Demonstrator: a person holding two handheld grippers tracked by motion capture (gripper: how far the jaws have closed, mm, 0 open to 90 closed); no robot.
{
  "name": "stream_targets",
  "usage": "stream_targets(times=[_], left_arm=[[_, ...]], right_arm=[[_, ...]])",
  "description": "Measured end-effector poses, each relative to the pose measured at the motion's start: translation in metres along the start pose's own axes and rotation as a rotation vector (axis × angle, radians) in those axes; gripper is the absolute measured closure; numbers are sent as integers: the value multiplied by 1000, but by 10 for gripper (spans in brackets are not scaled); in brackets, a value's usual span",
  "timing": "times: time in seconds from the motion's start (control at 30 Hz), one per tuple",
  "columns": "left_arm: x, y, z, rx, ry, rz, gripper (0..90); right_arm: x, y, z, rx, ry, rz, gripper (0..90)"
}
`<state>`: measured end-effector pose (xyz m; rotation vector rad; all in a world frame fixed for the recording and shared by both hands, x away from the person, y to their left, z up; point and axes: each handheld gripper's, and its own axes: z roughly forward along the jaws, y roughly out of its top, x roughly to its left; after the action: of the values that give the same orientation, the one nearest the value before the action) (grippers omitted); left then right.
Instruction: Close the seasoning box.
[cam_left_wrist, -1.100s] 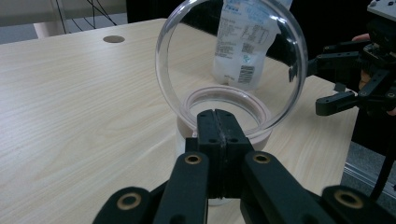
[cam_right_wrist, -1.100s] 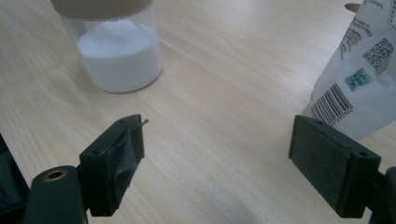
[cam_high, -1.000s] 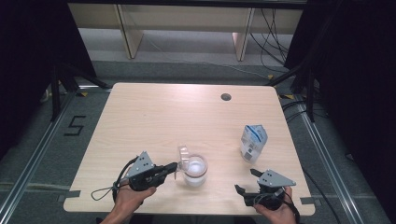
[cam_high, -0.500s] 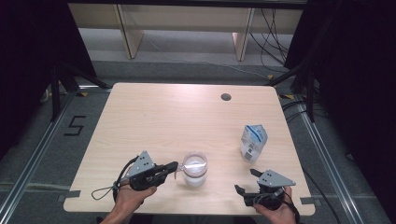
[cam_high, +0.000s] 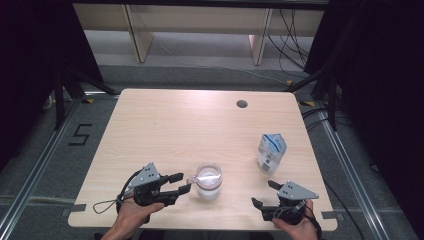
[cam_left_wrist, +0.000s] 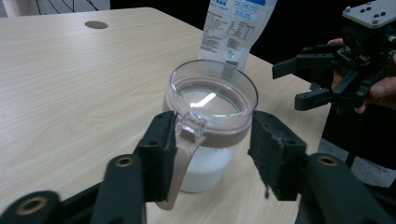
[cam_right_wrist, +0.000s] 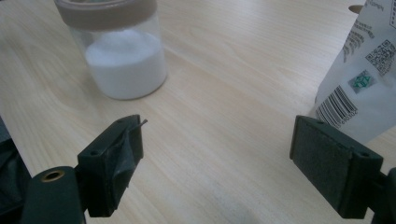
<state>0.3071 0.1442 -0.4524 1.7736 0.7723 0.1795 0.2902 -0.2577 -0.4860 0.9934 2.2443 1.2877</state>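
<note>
Jar (cam_high: 208, 180) of white powder stood on the surface (cam_high: 175, 125) between your left gripper (cam_high: 181, 183) jaws, which had just been opening off its lid tab, while your right gripper (cam_high: 263, 192) stayed spread wide.

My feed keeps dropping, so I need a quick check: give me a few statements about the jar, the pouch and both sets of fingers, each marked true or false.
1. The jar holds white powder. True.
2. The jar's lid is off. False: its clear lid is shut.
3. The left gripper is clamped on the jar. False: its fingers have just been opening, with the jar's handle between them.
4. The pouch stands upright on the table. True.
5. The right gripper holds the pouch. False: it is open with nothing between its fingers.
</note>
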Motion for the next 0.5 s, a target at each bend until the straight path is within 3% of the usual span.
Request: stream_targets(times=[0.03, 0.1, 0.13, 0.17, 0.23, 0.27, 0.4, 0.5], left_arm=[[1, -1, 0, 5, -8, 16, 439], [2, -4, -2, 14, 2, 9, 408], [3, -5, -2, 16, 1, 10, 386], [3, -6, -2, 13, -1, -11, 373], [4, -8, -3, 17, 9, -20, 345], [5, -9, -4, 20, 11, -4, 336], [5, -12, -7, 45, 35, 17, 302], [6, -16, -7, 56, 39, 25, 282]], right_arm=[[-1, 1, 0, -5, 18, 2, 179], [-1, 1, -1, -13, 23, 10, 175], [2, 1, -2, -14, 31, 56, 174], [0, 1, -1, -27, 35, 37, 173], [1, 1, -3, -36, 39, 55, 169], [2, 1, -3, -38, 50, 69, 168], [-2, 2, -4, -71, 54, 29, 162], [0, 2, -3, -85, 75, 57, 162]])
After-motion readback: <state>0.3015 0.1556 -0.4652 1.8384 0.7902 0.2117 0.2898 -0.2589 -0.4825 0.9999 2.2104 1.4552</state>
